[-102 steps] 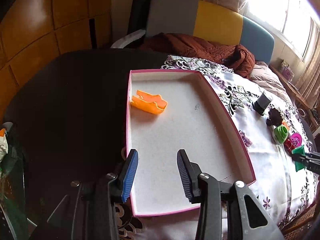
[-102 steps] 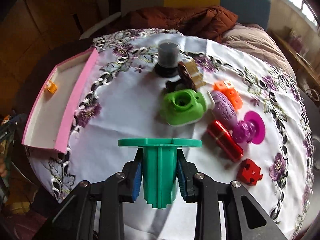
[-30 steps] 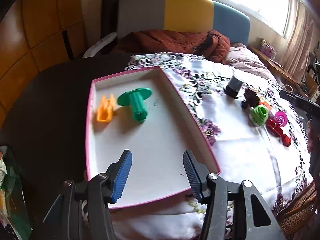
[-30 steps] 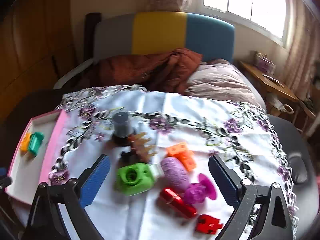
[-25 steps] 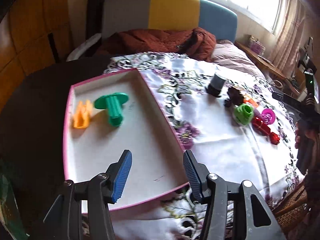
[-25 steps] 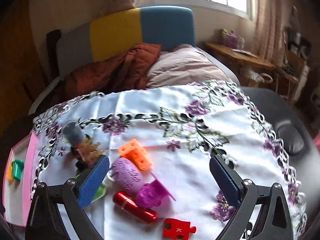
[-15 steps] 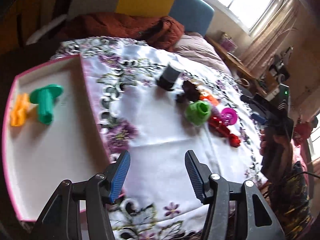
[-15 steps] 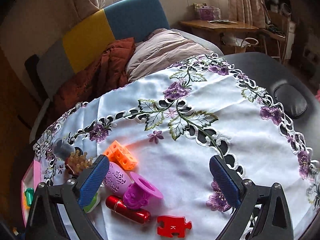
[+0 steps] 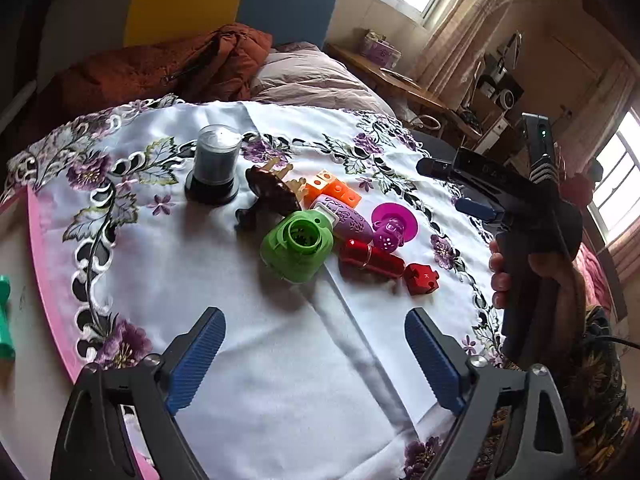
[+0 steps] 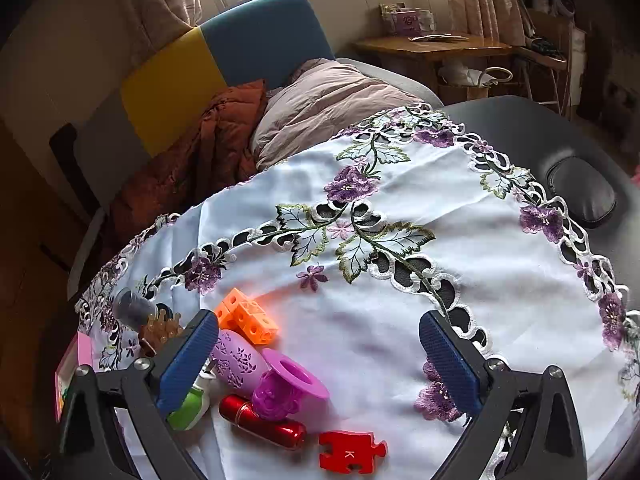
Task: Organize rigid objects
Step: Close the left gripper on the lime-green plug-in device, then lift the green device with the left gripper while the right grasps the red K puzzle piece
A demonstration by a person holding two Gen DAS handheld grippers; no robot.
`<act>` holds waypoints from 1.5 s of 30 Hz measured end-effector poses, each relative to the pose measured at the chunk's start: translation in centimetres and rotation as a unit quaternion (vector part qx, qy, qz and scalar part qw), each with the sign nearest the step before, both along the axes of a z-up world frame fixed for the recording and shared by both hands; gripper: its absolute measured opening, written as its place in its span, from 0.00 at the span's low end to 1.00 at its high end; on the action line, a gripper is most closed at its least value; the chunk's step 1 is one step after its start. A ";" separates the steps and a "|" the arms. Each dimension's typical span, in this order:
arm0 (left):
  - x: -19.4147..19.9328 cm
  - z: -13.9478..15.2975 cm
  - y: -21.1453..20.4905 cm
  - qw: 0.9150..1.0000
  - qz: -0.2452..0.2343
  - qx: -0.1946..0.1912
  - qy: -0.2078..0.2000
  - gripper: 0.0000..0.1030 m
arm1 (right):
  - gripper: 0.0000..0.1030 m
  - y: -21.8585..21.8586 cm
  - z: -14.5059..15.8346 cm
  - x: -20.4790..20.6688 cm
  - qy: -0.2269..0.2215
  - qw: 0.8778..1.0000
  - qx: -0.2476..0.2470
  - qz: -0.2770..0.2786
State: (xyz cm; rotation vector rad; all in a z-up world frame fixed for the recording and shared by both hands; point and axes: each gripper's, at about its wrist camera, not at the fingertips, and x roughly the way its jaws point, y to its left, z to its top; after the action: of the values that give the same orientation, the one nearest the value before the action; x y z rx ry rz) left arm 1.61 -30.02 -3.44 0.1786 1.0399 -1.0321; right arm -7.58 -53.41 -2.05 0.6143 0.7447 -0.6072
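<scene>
On the flowered tablecloth lies a cluster: green camera-shaped toy, red cylinder, red puzzle piece, purple egg, magenta cup, orange block, brown comb, grey canister. My left gripper hovers in front of them, its jaws opening, only cloth between. My right gripper stands wide open beside the magenta cup and the red puzzle piece, gripping nothing. A green stamp lies in the pink tray.
A hand holds the right gripper at the cloth's right edge. Behind the table are a yellow and blue sofa back, a brown jacket and a pale cushion. A black pad sits on bare dark tabletop.
The left view swung right, from the tray to the toy cluster, and its jaws spread wider. The green stamp went from the right gripper into the tray. The right gripper opened and rolled.
</scene>
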 end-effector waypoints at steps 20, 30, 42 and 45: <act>3.3 -3.0 -9.0 0.989 -0.067 0.115 -0.068 0.59 | 0.99 -1.3 -0.4 -0.7 -0.027 0.998 0.049 -0.015; 2.7 -5.4 -11.2 0.975 -0.113 0.155 -0.112 0.56 | 0.99 -1.6 -0.4 -1.0 -0.031 0.998 0.053 -0.023; -0.5 -4.7 -2.4 0.990 -0.020 0.112 -0.084 0.53 | 0.99 -2.3 -1.5 -1.2 -0.017 0.996 0.076 -0.032; -0.9 -4.6 0.3 0.994 0.016 0.092 -0.054 0.53 | 0.99 -2.1 -1.9 -1.0 -0.009 0.997 0.076 -0.027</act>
State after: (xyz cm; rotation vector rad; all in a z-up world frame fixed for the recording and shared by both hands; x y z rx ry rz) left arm 0.69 -29.71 -8.09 0.3634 1.0355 -0.8862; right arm -8.54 -55.48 -3.92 0.7805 0.7640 -0.5970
